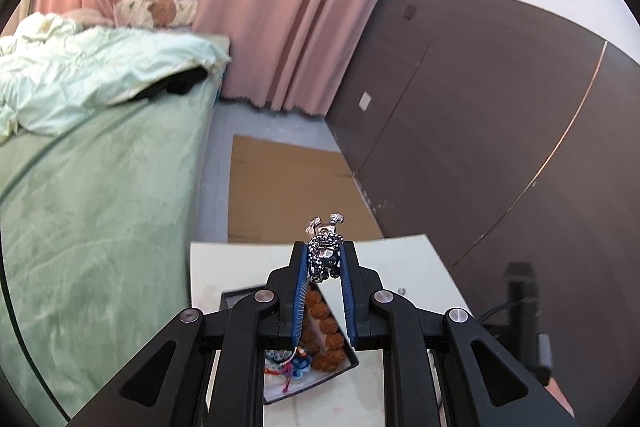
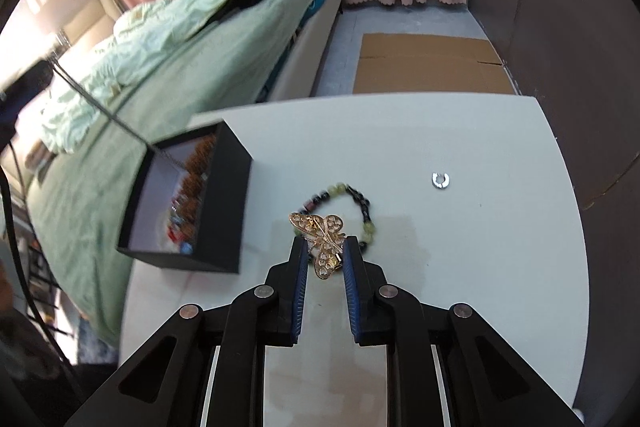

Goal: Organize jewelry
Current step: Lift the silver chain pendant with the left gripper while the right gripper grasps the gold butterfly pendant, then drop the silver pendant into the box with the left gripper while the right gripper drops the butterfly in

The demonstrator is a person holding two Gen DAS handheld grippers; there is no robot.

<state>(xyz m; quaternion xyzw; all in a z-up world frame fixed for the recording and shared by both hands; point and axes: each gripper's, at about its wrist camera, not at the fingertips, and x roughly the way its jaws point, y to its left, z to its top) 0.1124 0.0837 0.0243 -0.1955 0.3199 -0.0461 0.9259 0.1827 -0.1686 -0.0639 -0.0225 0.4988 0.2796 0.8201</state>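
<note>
Jewelry box (image 2: 188, 203), black and open, sits at left of frame on the white bench (image 2: 480, 267). Left gripper (image 1: 325, 259) is clamped on a silver chain piece (image 1: 324, 247) above it; right gripper (image 2: 325, 255) is clamped on a gold butterfly clip (image 2: 324, 243), lower centre. Risk: the clip may snag the beaded bracelet (image 2: 360, 203) beneath. A silver ear cuff (image 2: 441, 181) lies well clear.

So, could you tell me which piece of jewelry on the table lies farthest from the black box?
The small silver ring, lying alone on the table; the beaded bracelet and gold butterfly clip sit much nearer the black box.
</note>
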